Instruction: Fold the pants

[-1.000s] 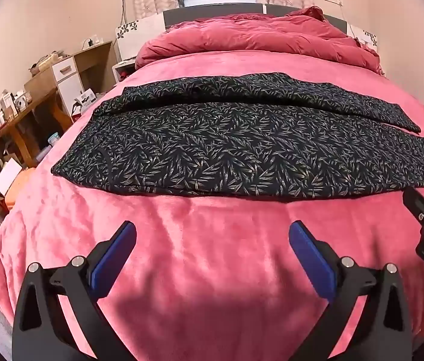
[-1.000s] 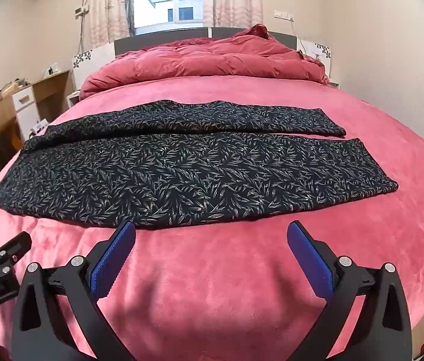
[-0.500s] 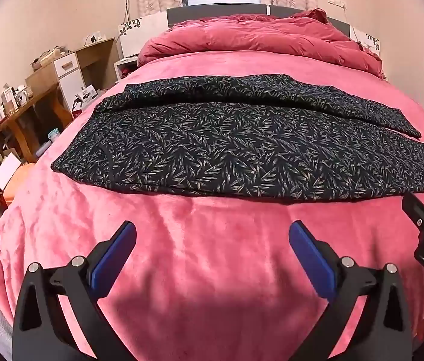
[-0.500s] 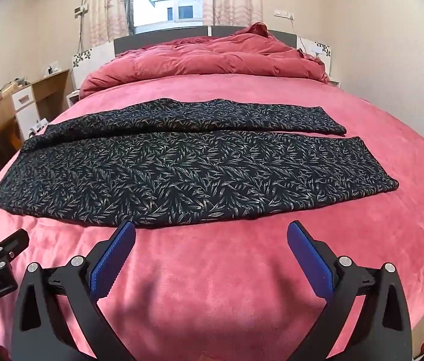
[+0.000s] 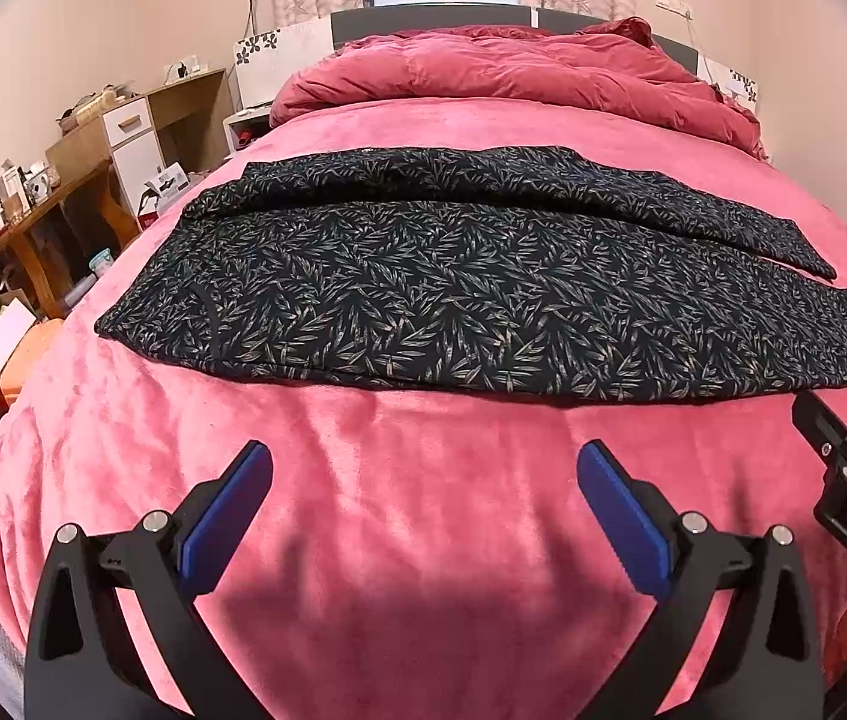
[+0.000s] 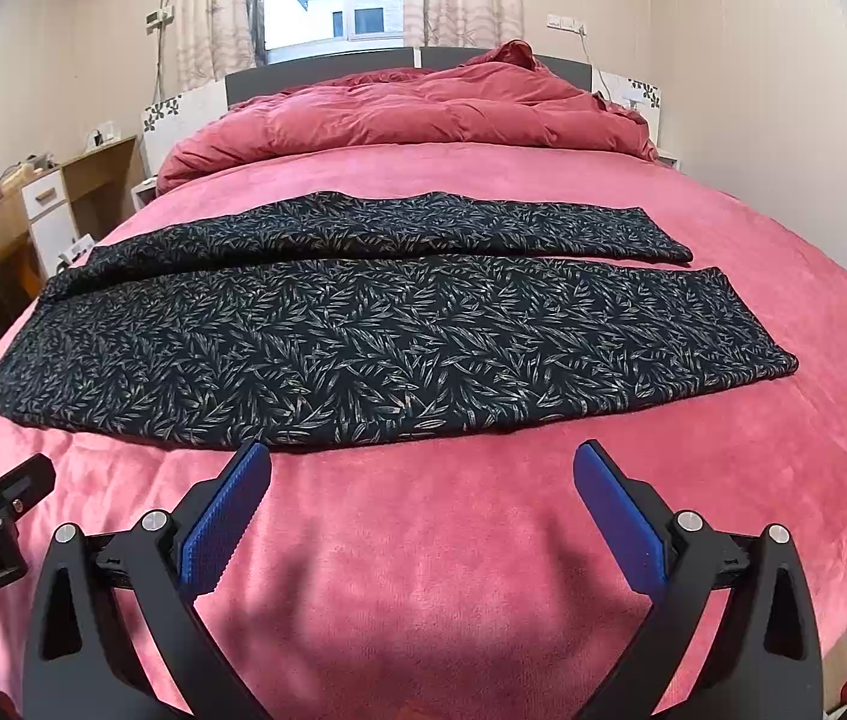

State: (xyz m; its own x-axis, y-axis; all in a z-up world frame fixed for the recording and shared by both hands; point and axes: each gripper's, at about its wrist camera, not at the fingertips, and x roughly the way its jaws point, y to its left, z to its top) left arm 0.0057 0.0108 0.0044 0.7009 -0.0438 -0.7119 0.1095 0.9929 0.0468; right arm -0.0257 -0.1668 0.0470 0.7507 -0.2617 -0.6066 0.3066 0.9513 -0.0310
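While grippers gape, pants (image 5: 483, 300) lie just ahead.

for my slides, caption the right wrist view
Open right gripper hovers near dark leaf-print pants spread flat on pink plush blanket.

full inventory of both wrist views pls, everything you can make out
pants: 1, black with pale leaf print, spread flat across the bed, legs side by side
blanket: 1, pink, covering the bed
duvet: 1, red, bunched at the headboard
desk: 1, wooden, left of the bed, cluttered
window: 1, curtained, behind the headboard
left gripper: 1, black with blue pads, open, over bare blanket
right gripper: 1, same, open, near the pants' front edge
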